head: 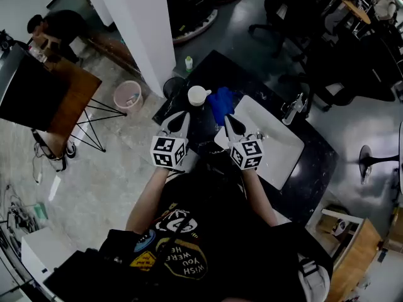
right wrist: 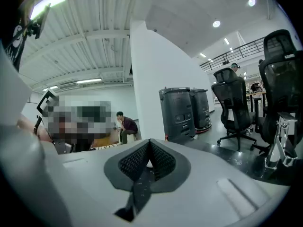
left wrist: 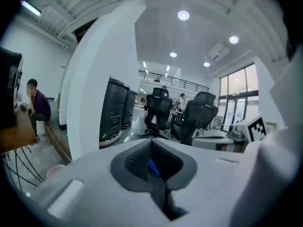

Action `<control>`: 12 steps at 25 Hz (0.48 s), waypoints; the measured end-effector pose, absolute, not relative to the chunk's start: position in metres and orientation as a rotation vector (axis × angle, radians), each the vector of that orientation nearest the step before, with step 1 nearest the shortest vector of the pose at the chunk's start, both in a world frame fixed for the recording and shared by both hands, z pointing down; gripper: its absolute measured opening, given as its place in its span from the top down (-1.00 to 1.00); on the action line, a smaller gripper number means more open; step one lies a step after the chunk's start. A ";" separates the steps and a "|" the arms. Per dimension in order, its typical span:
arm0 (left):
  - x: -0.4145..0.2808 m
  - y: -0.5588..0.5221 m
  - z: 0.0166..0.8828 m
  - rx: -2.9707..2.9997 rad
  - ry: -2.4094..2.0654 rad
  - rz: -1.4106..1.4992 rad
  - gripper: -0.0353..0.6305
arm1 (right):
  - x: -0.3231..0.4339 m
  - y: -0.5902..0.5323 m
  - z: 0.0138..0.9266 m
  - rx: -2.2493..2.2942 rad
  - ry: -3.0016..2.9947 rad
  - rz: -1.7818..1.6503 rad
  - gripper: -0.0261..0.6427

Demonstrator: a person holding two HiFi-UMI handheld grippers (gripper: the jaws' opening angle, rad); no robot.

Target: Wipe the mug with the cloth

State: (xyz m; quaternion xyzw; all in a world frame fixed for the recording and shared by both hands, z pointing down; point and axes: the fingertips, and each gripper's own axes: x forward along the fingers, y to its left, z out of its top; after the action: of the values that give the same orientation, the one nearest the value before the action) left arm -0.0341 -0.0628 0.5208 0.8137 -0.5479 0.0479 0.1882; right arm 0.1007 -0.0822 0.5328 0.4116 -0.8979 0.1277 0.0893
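In the head view a white mug [head: 199, 95] stands upright on the black counter [head: 203, 131], and a crumpled blue cloth [head: 221, 102] lies just to its right, touching or nearly touching it. My left gripper [head: 182, 116] hovers close in front of the mug, its jaws together and empty. My right gripper [head: 227, 119] sits just short of the cloth, over the near corner of the sink, also shut with nothing in it. In the left gripper view the pads [left wrist: 137, 161] meet and a sliver of blue shows through the gap. The right gripper view shows the pads [right wrist: 135, 163] closed.
A white sink basin [head: 277, 148] with a faucet [head: 294, 109] fills the counter's right half. A small bottle [head: 188, 62] stands at the counter's far corner beside a white pillar [head: 141, 24]. A pink bucket [head: 128, 95] sits on the floor to the left. Office chairs [head: 277, 17] stand beyond.
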 end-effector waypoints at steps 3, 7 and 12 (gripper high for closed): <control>-0.030 -0.059 0.515 2.304 -1.534 0.164 0.88 | 0.093 -0.073 0.529 1.236 -2.656 0.382 0.92; -0.029 -0.043 0.511 2.346 -1.565 0.250 0.88 | 0.083 -0.056 0.526 1.221 -2.629 0.352 0.92; -0.024 -0.019 0.520 2.377 -1.552 0.336 0.88 | 0.088 -0.036 0.525 1.249 -2.622 0.362 0.92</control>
State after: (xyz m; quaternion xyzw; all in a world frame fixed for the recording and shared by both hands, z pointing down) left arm -0.0240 -0.0191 0.5205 0.8233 -0.5374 0.1163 0.1410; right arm 0.0877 -0.0357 0.5250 0.4244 -0.8906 0.1231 0.1073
